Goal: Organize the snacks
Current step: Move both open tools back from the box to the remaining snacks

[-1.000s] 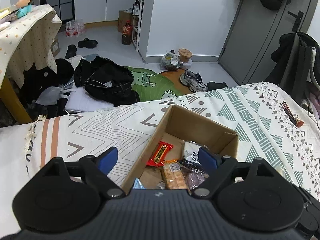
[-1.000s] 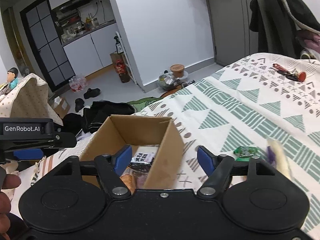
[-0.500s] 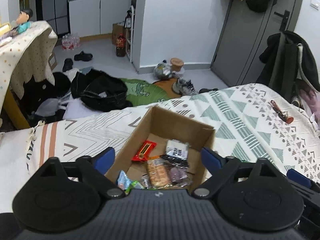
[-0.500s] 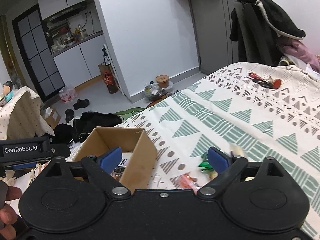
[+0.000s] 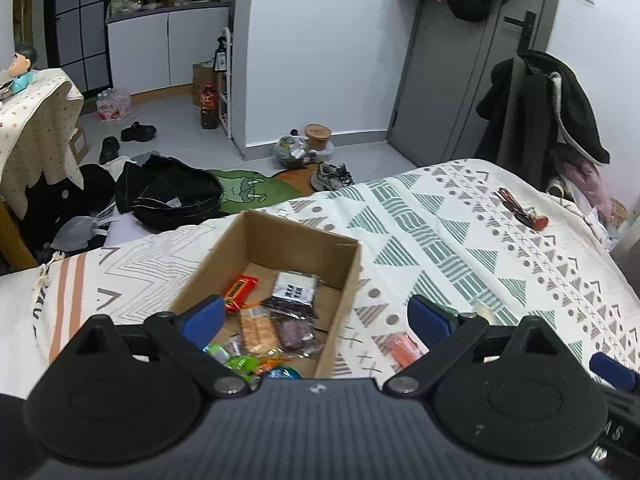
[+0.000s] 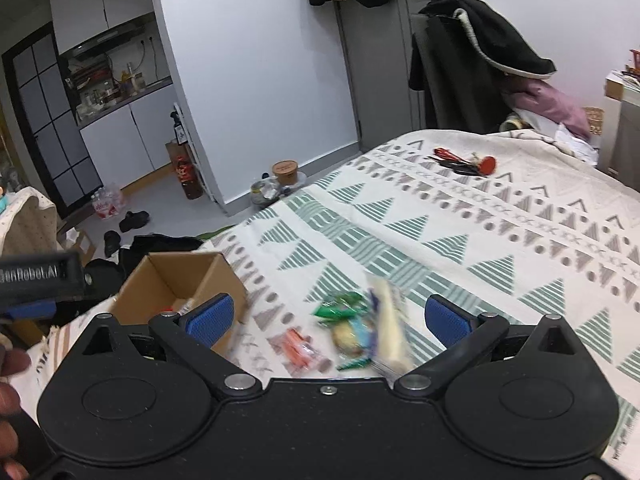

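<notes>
We take the box (image 5: 280,276) as our landmark: an open cardboard carton standing on the bed (image 5: 460,240), near its foot edge. Inside it we already have a good share of the snacks: a red bar (image 5: 239,291) by the left wall, a black-and-white packet (image 5: 294,294) toward the far wall, a biscuit pack (image 5: 258,330) and a purple pack (image 5: 294,330) in the middle, and some green and blue wrappers (image 5: 240,362) at the near end.

What we have left lies on the bed just right of the box. From the right wrist view we count a small loose heap: an orange packet (image 6: 298,350) nearest the box, a green packet (image 6: 340,306) further right, a long pale pack (image 6: 390,330) beyond that, and a yellowish piece (image 6: 346,338) among them. These are blurred, so we cannot name them closer. We judge the job well past halfway, with this heap still to move.

Our left gripper (image 5: 316,316) hangs over the near end of the box, fingers spread wide and holding nothing. Our right gripper (image 6: 330,318) hangs over the loose heap, fingers likewise wide apart and empty, straddling the pieces without touching any that we can see.

Far right of the box, well apart, a red tool (image 6: 464,160) lies on the bed; we do not count it as a snack.
</notes>
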Demonstrator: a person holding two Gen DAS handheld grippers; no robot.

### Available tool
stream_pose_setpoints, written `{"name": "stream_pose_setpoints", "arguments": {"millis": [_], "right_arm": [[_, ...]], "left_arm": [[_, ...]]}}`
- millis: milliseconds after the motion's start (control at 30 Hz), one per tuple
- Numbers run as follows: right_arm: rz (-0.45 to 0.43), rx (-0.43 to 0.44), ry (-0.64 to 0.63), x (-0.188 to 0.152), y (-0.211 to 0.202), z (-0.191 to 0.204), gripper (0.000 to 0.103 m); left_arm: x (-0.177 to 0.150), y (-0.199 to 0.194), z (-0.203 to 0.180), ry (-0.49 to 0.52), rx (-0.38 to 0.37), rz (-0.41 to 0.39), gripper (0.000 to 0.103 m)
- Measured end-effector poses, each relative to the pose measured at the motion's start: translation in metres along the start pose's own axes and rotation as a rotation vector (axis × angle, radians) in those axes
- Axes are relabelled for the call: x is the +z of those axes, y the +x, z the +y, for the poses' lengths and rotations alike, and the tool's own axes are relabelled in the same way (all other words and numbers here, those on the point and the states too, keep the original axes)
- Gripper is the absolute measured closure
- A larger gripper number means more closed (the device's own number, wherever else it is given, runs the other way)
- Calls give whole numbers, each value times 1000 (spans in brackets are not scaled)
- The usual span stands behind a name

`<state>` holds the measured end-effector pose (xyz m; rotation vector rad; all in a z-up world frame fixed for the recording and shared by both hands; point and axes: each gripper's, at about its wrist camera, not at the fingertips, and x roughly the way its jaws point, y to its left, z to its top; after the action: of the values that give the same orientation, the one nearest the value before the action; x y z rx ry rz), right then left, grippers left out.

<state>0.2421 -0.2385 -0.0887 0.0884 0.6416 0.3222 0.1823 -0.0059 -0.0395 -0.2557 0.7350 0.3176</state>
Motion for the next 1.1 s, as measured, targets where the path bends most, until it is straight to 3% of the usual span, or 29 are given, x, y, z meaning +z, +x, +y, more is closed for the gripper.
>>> {"name": "stream_pose_setpoints", "arguments": {"millis": [233,700,1100], "right_arm": [[-12,-72,38,-17,-17,-30,0],[-1,-70,134,-34,-30,-60,0],[32,-61,167,-35,-18,-66,3]], "left_arm": [[-15,-6,-20,22,-18,-1,6],[-38,-11,-47,59,-23,-7,6],[-53,13,-66,103,-54,34,11]]}}
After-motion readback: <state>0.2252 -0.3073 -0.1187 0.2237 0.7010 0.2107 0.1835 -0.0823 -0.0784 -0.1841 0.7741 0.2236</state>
